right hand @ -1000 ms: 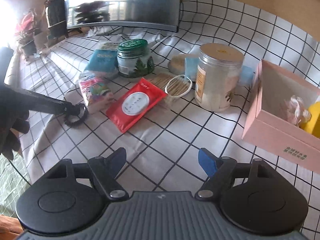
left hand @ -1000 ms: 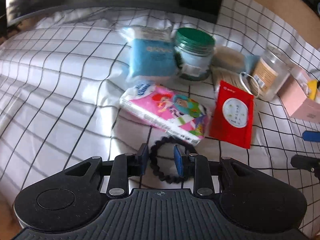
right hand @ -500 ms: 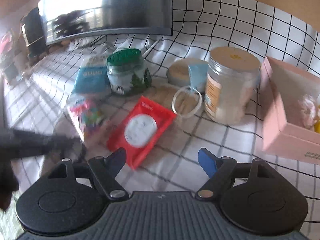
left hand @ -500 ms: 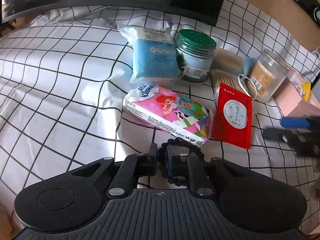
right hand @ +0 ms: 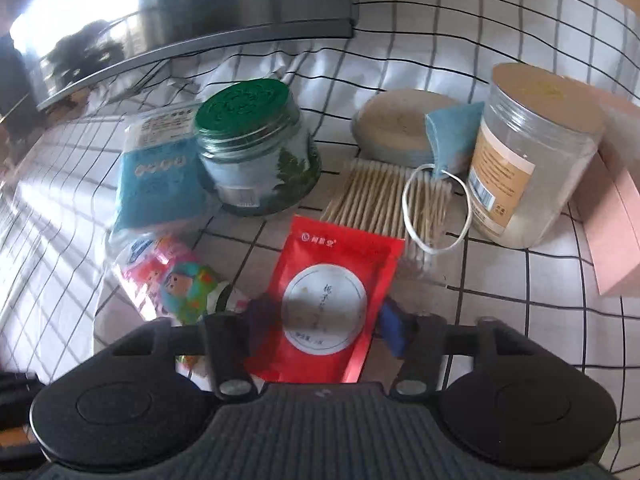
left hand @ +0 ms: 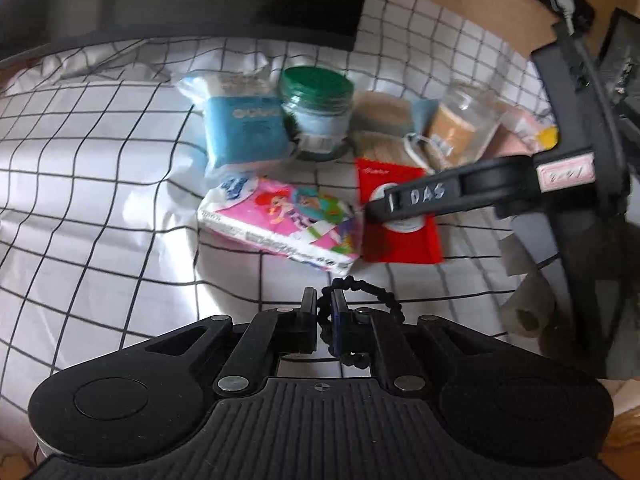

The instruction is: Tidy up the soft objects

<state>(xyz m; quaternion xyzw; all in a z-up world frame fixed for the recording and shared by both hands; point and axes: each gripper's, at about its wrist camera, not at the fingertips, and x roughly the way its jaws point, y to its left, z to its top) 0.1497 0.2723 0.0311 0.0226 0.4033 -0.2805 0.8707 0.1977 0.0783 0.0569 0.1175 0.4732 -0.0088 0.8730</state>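
A black coiled hair tie (left hand: 362,292) was pinched in the left tongs (left hand: 325,312) above the bench (left hand: 100,200); the right tongs (right hand: 324,320) were spread astride a red pouch (right hand: 332,296) — light, limp, slippery, best gripped across its edges.

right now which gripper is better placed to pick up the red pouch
Right. The right gripper is open with its fingers on either side of the red pouch. The left gripper is shut on the black beaded hair tie.

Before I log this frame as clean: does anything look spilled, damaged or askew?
Nothing spilled or damaged. The cartoon tissue pack and red pouch lie askew, and the white loop rests across the cotton swabs.
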